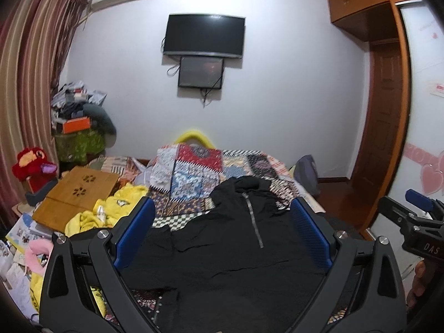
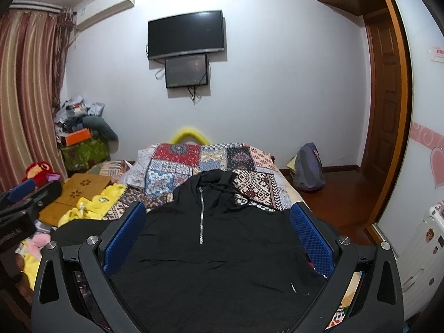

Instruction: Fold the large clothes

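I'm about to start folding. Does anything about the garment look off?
The black hooded top isn't flat: its hood is bunched at the far end and the body is wrinkled. A yellow garment lies crumpled beside it.

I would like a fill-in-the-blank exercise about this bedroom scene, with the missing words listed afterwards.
1. The black hoodie lies spread on the ____.
2. Both the left gripper and the right gripper are ____.
3. The hoodie's zipper is ____ in colour.
4. The TV hangs on the ____.

Missing words: bed; open; silver; wall
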